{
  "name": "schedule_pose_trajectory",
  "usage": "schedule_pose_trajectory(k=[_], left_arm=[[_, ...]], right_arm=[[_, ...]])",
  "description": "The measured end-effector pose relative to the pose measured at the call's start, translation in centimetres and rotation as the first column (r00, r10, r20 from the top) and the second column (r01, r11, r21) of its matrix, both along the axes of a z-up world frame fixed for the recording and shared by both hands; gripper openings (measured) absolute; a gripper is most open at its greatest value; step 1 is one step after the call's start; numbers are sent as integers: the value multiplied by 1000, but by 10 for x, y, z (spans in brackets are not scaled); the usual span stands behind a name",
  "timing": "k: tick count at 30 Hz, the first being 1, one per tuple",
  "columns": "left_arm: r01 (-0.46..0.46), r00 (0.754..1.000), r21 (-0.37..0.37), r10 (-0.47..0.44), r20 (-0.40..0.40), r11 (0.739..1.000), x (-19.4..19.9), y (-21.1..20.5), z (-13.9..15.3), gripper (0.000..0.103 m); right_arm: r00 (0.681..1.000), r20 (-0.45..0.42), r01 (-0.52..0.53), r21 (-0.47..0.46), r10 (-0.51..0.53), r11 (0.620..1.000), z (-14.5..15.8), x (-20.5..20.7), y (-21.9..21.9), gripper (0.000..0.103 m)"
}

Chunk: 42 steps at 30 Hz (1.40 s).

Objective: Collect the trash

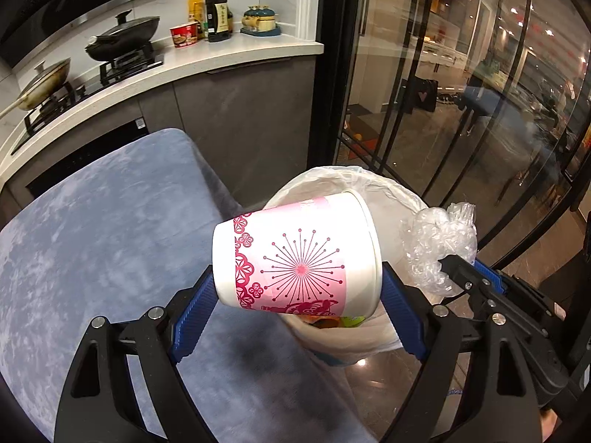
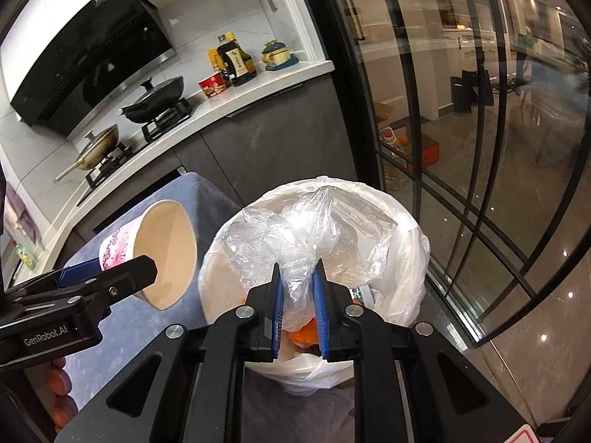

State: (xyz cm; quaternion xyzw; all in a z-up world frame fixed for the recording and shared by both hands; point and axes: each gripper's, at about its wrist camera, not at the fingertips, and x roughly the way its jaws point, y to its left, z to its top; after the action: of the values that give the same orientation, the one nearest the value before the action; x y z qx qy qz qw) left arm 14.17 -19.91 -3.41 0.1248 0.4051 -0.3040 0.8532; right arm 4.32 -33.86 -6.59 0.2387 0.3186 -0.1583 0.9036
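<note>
Paper cup (image 1: 295,254) pattern: left view; hollow inside: right view.

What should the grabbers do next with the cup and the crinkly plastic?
Probably open the right gripper first: its jaws pinch the crumpled plastic right above the lined trash bin, so it should fall in. The paper cup in the left gripper can follow.

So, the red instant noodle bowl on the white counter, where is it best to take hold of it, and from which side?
Probably grip the red paper noodle bowl across its side wall just under the rim, coming from the counter's front edge. It stands upright, narrows downward, and the dark sauce bottle crowds its right and back, leaving the front free.
</note>
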Motion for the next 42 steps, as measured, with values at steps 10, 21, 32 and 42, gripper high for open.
schedule_pose_trajectory(k=[10, 21, 32, 42], left_arm=[[17, 1000, 16, -17, -8, 1000, 11, -29, -9, 81], [22, 999, 18, -21, -39, 1000, 20, -43, -17, 81], [-21, 998, 18, 22, -57, 1000, 28, -31, -20, 85], [-66, 997, 13, 66, -34, 998, 27, -8, -12, 85]], right_arm=[[1000, -20, 18, 0, -18, 1000, -9, 13, -16, 16], [999, -23, 23, -15, -23, 1000, -12, 24, -25, 19], [999, -7, 45, -26, -45, 999, -9, 22, -24, 42], [999, 6, 42, -40, -42, 998, -2, 17, -15, 52]])
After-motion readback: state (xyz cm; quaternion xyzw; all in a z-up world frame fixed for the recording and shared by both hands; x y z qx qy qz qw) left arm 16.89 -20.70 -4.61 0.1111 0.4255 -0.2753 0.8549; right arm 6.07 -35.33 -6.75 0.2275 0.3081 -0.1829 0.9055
